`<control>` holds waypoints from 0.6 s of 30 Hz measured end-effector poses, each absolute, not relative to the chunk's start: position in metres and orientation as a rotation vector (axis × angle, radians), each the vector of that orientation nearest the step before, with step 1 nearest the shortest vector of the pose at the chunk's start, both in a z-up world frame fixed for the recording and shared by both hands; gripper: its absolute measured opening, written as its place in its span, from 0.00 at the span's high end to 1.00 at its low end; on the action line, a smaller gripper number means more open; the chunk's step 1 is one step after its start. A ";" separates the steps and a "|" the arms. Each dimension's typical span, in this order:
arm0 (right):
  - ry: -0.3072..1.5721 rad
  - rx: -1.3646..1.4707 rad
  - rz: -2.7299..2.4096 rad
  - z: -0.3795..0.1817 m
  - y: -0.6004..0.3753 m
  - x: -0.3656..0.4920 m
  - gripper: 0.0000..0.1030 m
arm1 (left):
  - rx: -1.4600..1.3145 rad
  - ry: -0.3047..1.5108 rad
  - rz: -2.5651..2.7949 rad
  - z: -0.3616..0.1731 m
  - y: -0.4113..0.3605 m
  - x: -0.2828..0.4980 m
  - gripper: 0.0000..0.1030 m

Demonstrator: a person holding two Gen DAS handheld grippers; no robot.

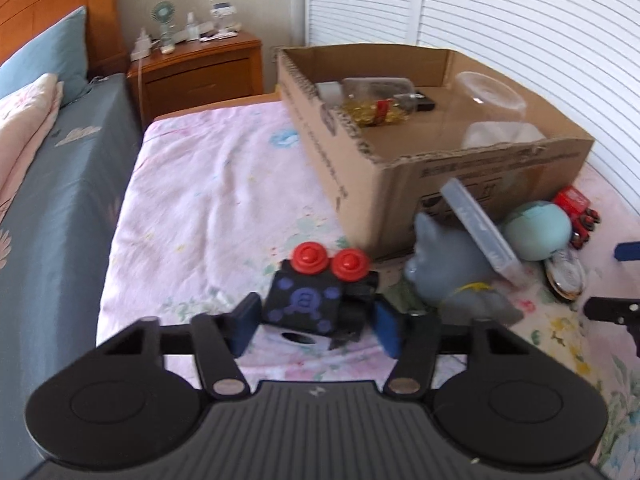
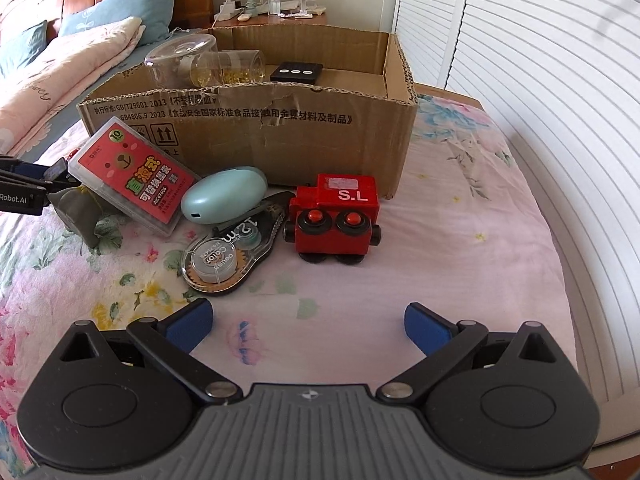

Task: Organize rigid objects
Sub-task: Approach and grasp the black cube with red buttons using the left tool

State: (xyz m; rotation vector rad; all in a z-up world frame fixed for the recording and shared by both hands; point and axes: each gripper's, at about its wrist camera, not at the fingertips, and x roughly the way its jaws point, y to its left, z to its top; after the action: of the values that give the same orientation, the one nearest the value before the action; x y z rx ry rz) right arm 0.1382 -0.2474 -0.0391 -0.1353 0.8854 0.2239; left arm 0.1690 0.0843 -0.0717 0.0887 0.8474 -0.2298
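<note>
My left gripper (image 1: 316,322) is clamped on the black toy car (image 1: 316,300), near the cardboard box (image 1: 400,168). The grip sits low, so it may tip. My right gripper (image 2: 308,326) gapes empty.

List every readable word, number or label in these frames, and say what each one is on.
"S.L": red toy train.
"12m": clear tape dispenser; its reel lettering is too small to read.
"10" and "直液式 可替换墨囊": red-labelled plastic case; finer print is blurred.
"GB/T29601 2013" and "GB4806.9 2023 食品安全国家标准食品接触用金属材料及制品": cardboard box.
"Robot.AI": left gripper.
Box print in the left wrist view is too blurred.
</note>
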 end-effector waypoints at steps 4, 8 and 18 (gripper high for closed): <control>0.885 -0.136 0.224 -0.039 -0.248 0.139 0.00 | 0.085 0.851 -0.223 -0.072 0.083 0.166 0.48; 0.883 -0.137 0.201 -0.039 -0.252 0.139 0.00 | 0.075 0.868 -0.210 -0.070 0.086 0.155 0.48; 0.788 -0.113 0.161 -0.017 -0.259 0.165 0.06 | 0.071 0.875 -0.211 -0.068 0.085 0.132 0.48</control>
State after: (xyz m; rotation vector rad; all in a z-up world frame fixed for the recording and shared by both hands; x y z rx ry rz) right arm 0.1651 -0.2594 -0.0173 -0.1127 0.7879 0.1609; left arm 0.1320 0.0853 -0.0680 0.0713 0.8754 -0.2111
